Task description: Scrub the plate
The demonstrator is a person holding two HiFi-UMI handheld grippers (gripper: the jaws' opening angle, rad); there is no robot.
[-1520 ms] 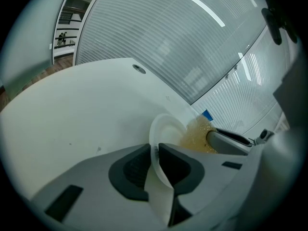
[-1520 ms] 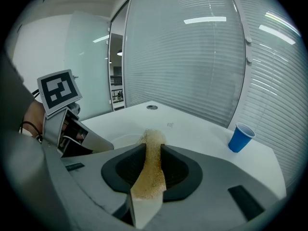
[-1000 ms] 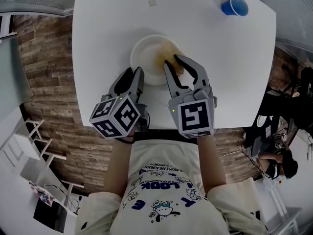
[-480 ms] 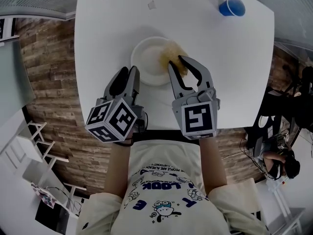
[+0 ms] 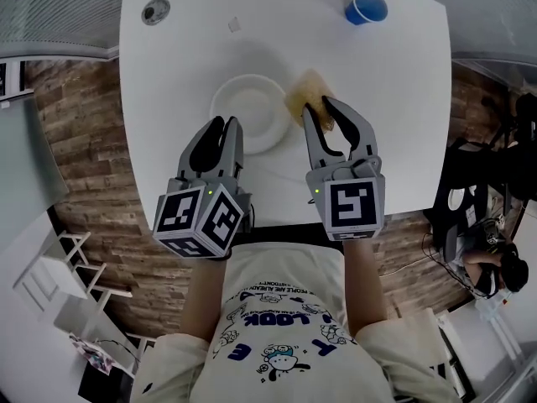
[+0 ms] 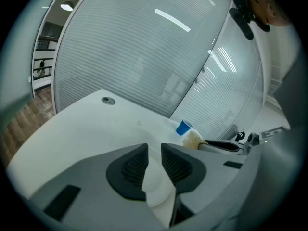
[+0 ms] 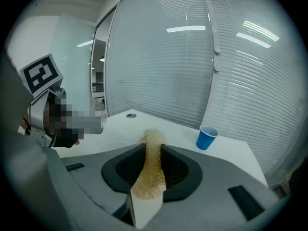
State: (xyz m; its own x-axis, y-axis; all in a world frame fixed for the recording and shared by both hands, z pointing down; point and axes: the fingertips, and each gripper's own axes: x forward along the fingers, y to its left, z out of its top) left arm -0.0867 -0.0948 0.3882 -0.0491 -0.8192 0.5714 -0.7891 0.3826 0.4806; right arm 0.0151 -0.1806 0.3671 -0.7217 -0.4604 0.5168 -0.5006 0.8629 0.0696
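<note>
Quick status from my end. The plate [image 5: 245, 99] sits flat on the white table [image 5: 403, 99]. My right gripper [image 5: 320, 106] is clamped on the sponge [image 5: 307, 86], held on edge between the pads, just off the plate's right rim and not touching it.

My left gripper [image 5: 226, 124] is over the plate's near-left rim. Its jaws have just been closing and now stand a narrow gap apart. The left gripper view shows only white plate through that gap, and I can't see the pads pressing on anything, so I'm calling that hand empty.

My guesses on how this stuff handles:
- **Plate:** It looks stiff, smooth and pretty light, with a shallow raised rim. On a slick tabletop it'll probably skate away the moment I scrub sideways. The rim is the only real place to grab it, so I'd pinch the near-left edge or just press down there.
- **Sponge:** It's soft and light, with a rough golden face. It'll squash and bend under load, so gripping it deep, as I have it now, seems right. Only the free end past the jaws should meet the plate.

There's also a blue cup [image 5: 367, 7] well beyond the plate, on its far right. It's out of the way.
</note>
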